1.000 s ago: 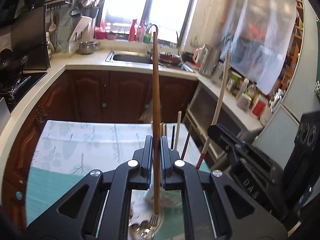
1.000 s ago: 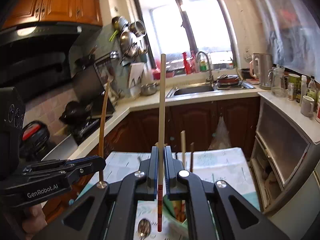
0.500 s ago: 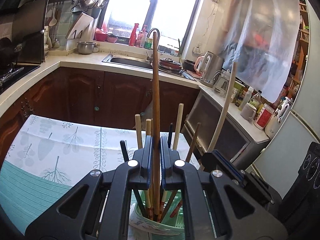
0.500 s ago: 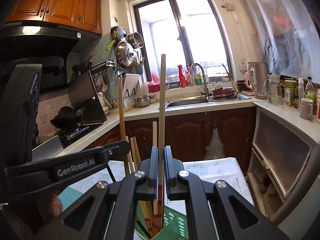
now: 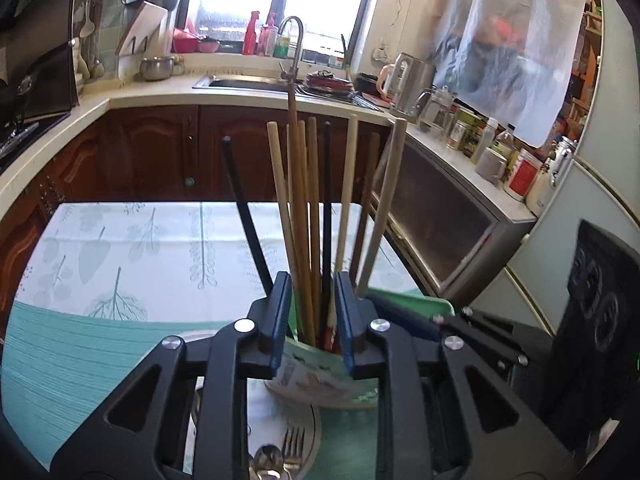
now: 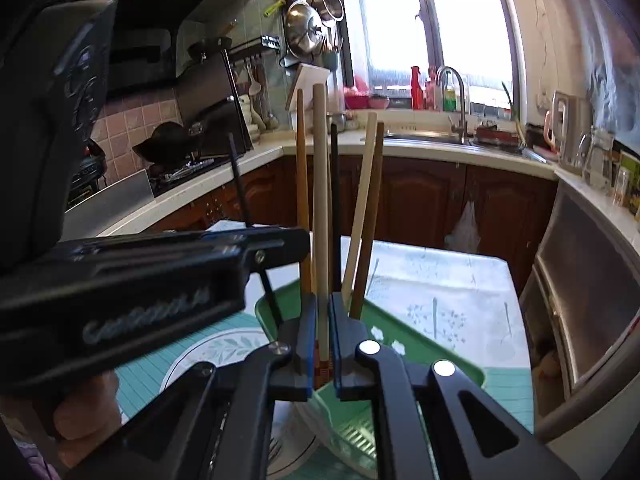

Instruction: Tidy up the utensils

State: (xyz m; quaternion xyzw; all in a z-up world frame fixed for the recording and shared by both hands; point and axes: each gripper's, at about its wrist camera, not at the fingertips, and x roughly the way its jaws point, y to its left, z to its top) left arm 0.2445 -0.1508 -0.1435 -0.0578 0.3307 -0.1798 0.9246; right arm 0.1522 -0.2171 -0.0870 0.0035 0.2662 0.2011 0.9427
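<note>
Fig. legend. Left hand-held gripper [image 5: 311,312]: jaws parted, straddling the chopstick bundle [image 5: 308,216] w/o pinching; the dark brown chopstick [image 5: 297,184] stands free between them, so this one reads as released. Right hand-held gripper [image 6: 322,338]: jaws nearly closed around the pale chopstick [image 6: 320,200], red-banded at its lower end; narrow gaps show either side of the shaft, so whether the pads pinch it cannot be told.

Key relation: pale chopstick's long axis approx. vertical, running straight up from between the right jaws, lower tip down inside the green holder [image 6: 360,412], which sits directly below and just ahead of both grippers. Right gripper is the nearer to it; the left crosses in from the side at about the same height. Likely next move (judgement): part the right jaws and lift clear straight up along that axis, since a sideways pull could tip the bundle.

Materials/shapes: chopsticks are slim straight rods, pale and brown ones apparently wood or bamboo, plus two matte black; they lean at mixed angles. Holder is green slotted plastic, standing beside a white plate [image 6: 208,350] w/ leaf-print rim. Metal fork [image 5: 294,446] and spoon [image 5: 267,459] lie on the plate. Table [image 5: 120,248] carries a leaf-print cloth and a ribbed teal mat [image 5: 60,360].
</note>
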